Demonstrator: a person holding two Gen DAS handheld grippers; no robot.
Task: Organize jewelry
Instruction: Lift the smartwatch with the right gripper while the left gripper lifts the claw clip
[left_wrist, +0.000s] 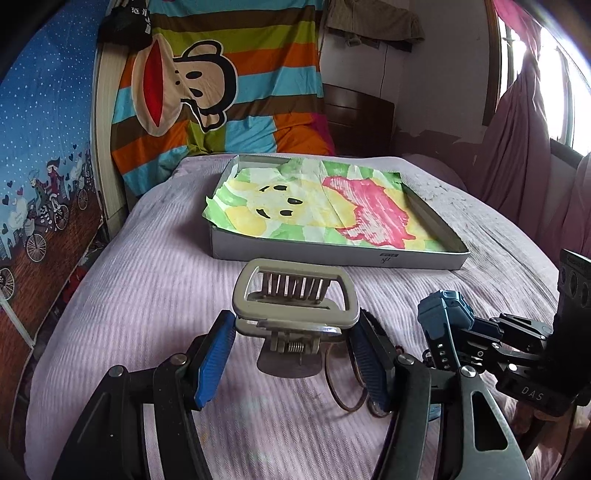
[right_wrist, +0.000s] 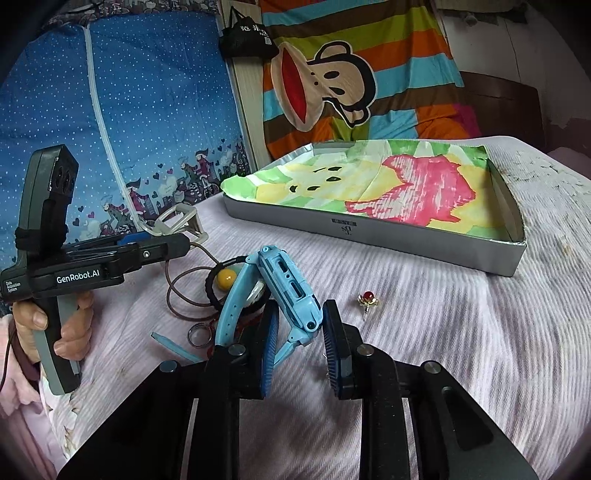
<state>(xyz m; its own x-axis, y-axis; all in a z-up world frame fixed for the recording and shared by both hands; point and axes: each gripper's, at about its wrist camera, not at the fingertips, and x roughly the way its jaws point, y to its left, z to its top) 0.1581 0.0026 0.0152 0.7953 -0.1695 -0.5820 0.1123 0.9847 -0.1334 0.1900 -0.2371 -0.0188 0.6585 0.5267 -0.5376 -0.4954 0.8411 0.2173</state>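
My left hand-held gripper points downward, pads pressed on the grey hair claw. My right hand-held gripper, just beside it, grips the blue watch. My left hand wraps its handle.

On the bed a shallow box sits toward the far side, a sheet of paper lying in it; before the box, nearer the cameras, the small things gather; in the right wrist view an earring lies alone right of the watch, which stands between the right gripper fingers; left of the watch lie a ring, a hair tie with a bead and a cord loop; further left the left gripper has the hair claw between its fingers, lifted above the bed; behind the bed a striped blanket hangs.
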